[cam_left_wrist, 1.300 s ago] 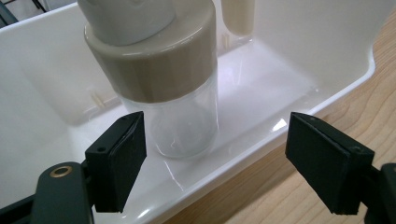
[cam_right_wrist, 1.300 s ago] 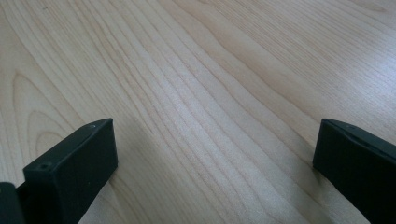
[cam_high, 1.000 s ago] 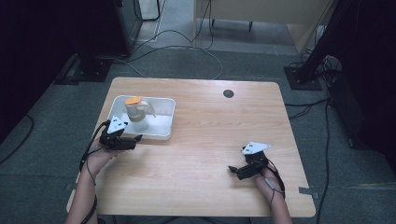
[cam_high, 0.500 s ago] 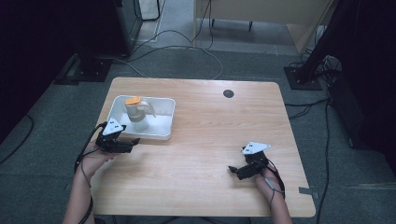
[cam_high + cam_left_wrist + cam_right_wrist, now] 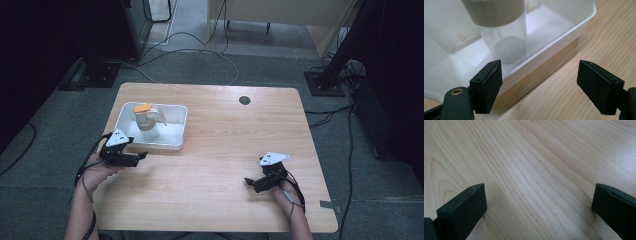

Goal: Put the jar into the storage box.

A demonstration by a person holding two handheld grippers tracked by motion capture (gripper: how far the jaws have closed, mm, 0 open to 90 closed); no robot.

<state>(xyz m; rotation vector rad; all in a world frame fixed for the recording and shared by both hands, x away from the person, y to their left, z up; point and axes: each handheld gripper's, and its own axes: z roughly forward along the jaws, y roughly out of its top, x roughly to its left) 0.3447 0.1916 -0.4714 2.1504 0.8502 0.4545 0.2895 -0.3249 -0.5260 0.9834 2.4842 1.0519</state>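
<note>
Jug (image 5: 146,121): clear body, beige collar, orange lid, handle pointing right; stands upright in the left part of a white tray (image 5: 177,131). In the left gripper view its clear base (image 5: 509,47) rests on the tray floor, just beyond the tray's near wall (image 5: 554,42).

Tray: rectangular, on the far left part of the desk (image 5: 220,150).

Left tool (image 5: 142,155): held just off the tray's near left corner, pointing right along the near wall. Jaws spread, nothing between them; one jaw sits in front of the tray wall, the other over bare wood. No contact with the jug.

Right tool (image 5: 247,182): at the near right of the desk, well apart from the tray, pointing left. Jaws spread wide over bare wood, holding nothing.

Round dark grommet (image 5: 244,100): far centre-right of the desk.
</note>
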